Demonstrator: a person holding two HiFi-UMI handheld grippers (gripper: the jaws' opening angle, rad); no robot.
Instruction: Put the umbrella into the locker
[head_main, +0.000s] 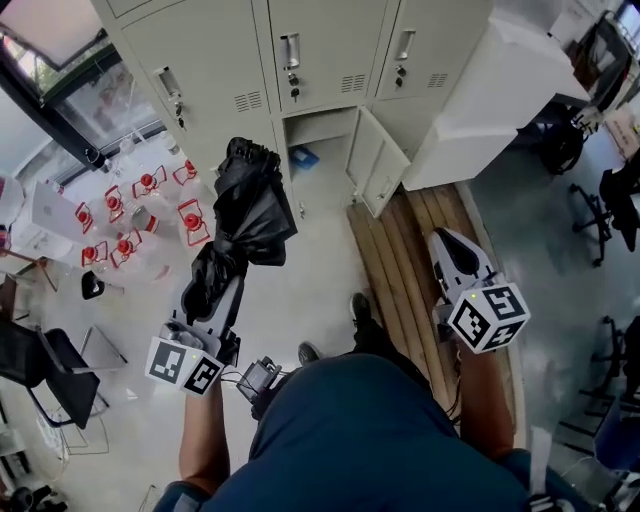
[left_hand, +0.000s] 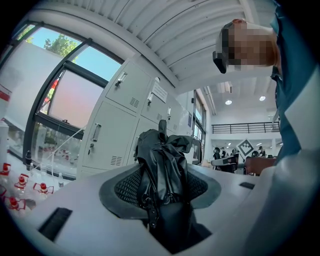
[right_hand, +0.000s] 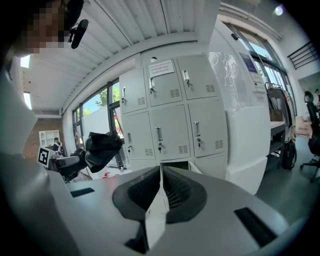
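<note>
Left claw (head_main: 222, 292) clamps the umbrella (head_main: 250, 205), pointing it toward the open far locker (head_main: 322, 128) — right claw (head_main: 452, 250) closed, empty.

Bright daylight through windows (left_hand: 65, 95), ceiling lamps (left_hand: 228, 102) lit, fisheye bending, dark vignetted corners, mostly sharp

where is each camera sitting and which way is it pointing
Head view: on the person's head, looking steeply down at the floor and lockers; shows the torso, the forearms, the left gripper holding the umbrella, and the right gripper.
Left gripper view: on the left gripper, looking along its jaws, shut on the umbrella, lockers beyond; blue shirt at right.
Right gripper view: on the right gripper, looking along closed jaws at the open locker.
Shared: the head view and right gripper view both show the umbrella and the open locker.
</note>
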